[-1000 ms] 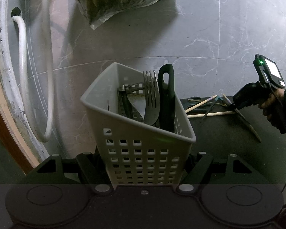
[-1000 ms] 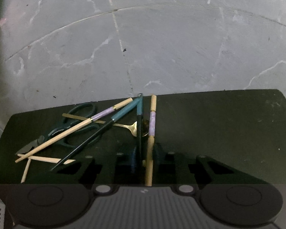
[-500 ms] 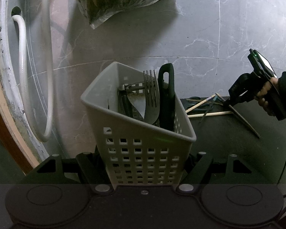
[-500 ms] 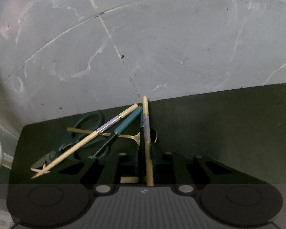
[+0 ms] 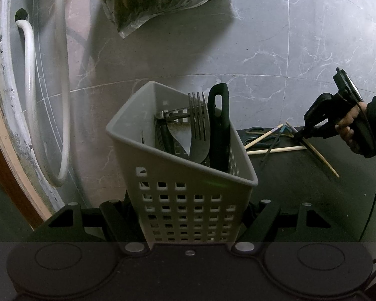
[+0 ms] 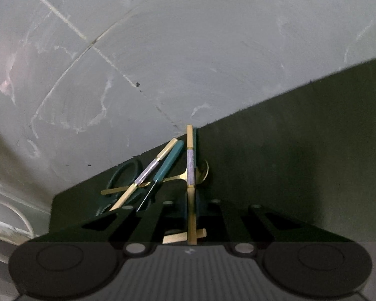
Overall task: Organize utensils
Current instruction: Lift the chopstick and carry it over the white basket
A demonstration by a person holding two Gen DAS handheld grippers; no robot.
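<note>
below, your right gripper [image 6: 191, 215] has just been closing and now pinches a tan chopstick [image 6: 190, 150] above the dark mat [image 6: 300, 163], near the scissors [image 6: 124, 175]. your left gripper [image 5: 188, 215] clamps the grey utensil basket [image 5: 188, 200] holding a fork [image 5: 199, 123].

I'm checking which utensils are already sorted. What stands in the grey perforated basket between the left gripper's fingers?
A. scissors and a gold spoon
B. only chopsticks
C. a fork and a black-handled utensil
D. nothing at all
C: the left wrist view shows a fork and a black-handled utensil standing upright in the basket.
</note>
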